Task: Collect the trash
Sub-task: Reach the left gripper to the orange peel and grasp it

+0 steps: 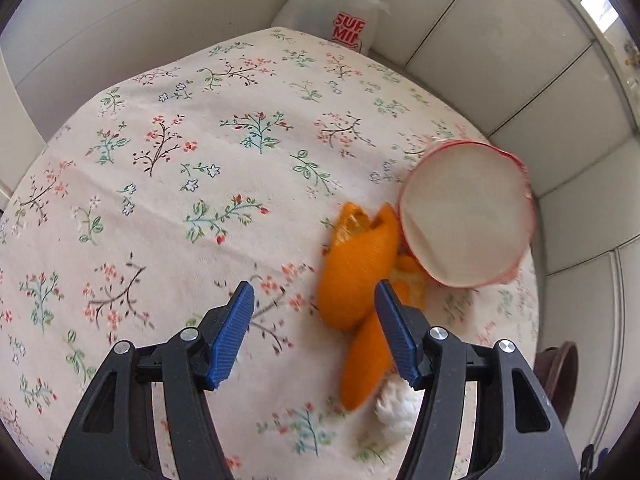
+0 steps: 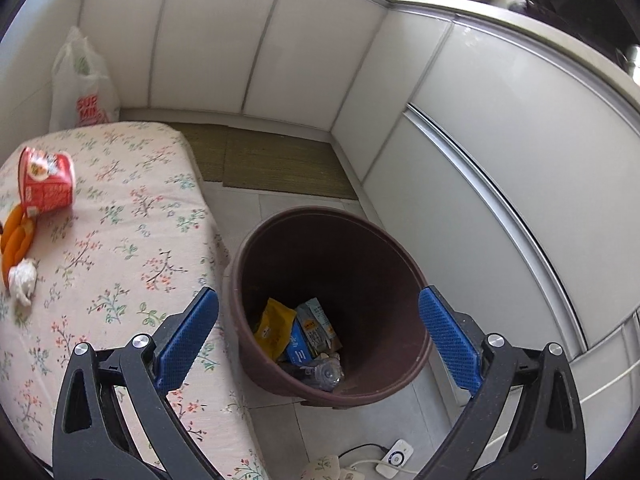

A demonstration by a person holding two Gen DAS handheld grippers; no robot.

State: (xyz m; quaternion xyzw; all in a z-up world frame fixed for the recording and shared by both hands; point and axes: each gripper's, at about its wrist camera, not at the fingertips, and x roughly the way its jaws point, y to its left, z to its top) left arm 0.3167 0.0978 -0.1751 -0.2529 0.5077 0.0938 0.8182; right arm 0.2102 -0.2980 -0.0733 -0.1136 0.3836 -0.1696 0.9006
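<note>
Floral-clothed table (image 1: 168,184), orange peels (image 1: 356,272), tipped red cup (image 1: 464,216) (touching the peels), crumpled white tissue (image 1: 396,404)

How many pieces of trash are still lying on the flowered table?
3, counting the peel as one: a tipped red cup near the table's far right edge, orange peel touching it, and a crumpled white tissue at the peel's near end. More peel may hide under the cup.

peels (image 1: 356,272) beside cup (image 1: 464,216) (on table (image 1: 160,160)).

left wrist: down onto table (image 1: 160,200) | right wrist: bin (image 2: 320,240) | shared: table
</note>
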